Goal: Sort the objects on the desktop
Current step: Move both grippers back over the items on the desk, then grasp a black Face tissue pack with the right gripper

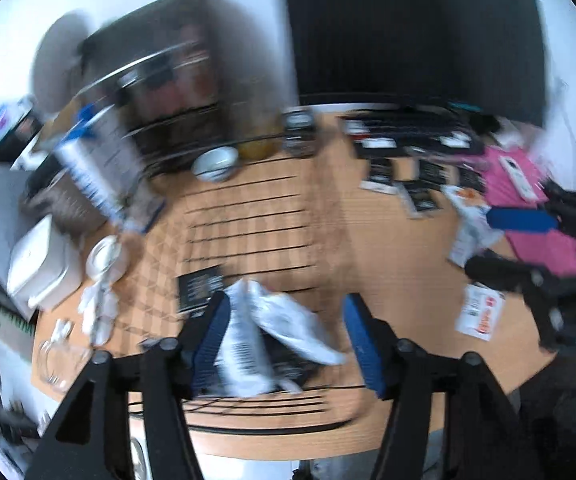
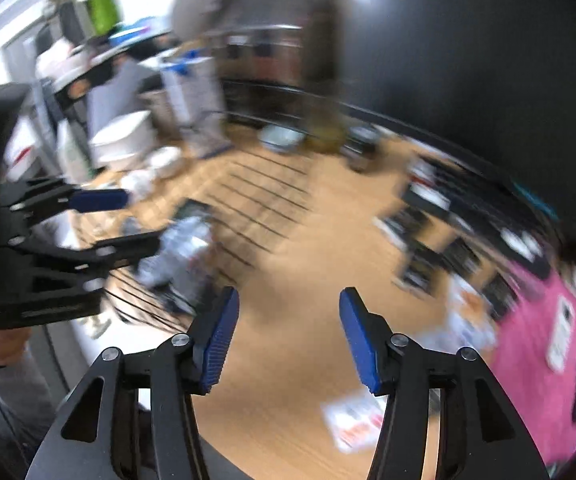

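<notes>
White packet between parted left jaws

The left gripper points steeply downward, its two blue-padded fingers standing wide apart with nothing pressed between the pads. The right gripper tilts down at much the same slant, its fingers also spread and gripping nothing. Seen from the right wrist, the left gripper sits off to the left side, and a hand in a grey sleeve grasps its handle. Both views are smeared with blur.
</notes>
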Motion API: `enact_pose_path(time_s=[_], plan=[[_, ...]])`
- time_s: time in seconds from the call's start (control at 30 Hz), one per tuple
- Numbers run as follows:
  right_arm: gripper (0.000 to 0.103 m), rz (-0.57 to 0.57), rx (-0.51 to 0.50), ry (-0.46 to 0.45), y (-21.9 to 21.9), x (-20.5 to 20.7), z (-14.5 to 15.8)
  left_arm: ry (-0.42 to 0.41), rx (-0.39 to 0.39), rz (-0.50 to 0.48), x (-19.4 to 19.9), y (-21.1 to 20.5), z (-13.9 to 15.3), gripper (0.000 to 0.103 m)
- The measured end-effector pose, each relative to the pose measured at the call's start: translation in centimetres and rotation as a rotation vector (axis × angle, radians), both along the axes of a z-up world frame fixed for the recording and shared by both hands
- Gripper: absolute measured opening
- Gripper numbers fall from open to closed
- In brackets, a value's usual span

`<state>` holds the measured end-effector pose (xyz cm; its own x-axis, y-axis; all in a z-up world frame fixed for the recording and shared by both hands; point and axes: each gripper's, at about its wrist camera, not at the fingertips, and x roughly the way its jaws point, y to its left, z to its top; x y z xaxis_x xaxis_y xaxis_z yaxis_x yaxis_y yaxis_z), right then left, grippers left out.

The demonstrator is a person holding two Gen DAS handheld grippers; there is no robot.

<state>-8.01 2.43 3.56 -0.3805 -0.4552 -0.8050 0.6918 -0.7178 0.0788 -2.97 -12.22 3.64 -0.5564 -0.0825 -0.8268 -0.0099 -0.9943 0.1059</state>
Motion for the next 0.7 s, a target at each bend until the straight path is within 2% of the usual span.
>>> enact_pose_path(time_s=[0.13,0.2,0.27,0.37,0.53,0.7], plan=[[0.053,-0.136,0.035,-0.051,6.7,-1.2,-2.6,-0.015,-0.051,-0.110,-0.9,6.3,-0.7,0.068],[0.053,-0.195,0.069,-0.085,9.7,-1.6,-4.3,-0.032,-0.046,-0.147,-1.5,8.8,-1.5,0.068],[0.053,-0.235,0.087,-0.114,11.7,-2.0,-5.7,-0.060,-0.059,-0.188,-2.1,11.1,-2.8,0.068],[0.053,-0.285,0.061,-0.203,13.8,-2.7,-8.5,-0.104,-0.061,-0.217,-3.0,13.4,-5.0,0.068],[0.053,-0.338,-0.014,-0.321,14.7,-4.2,-11.4,-0.166,-0.044,-0.198,-4.1,13.6,-7.4,0.068],[0.053,-0.356,-0.006,-0.315,12.7,-5.5,-11.9,-0.185,-0.035,-0.196,-4.0,12.5,-8.4,0.068]])
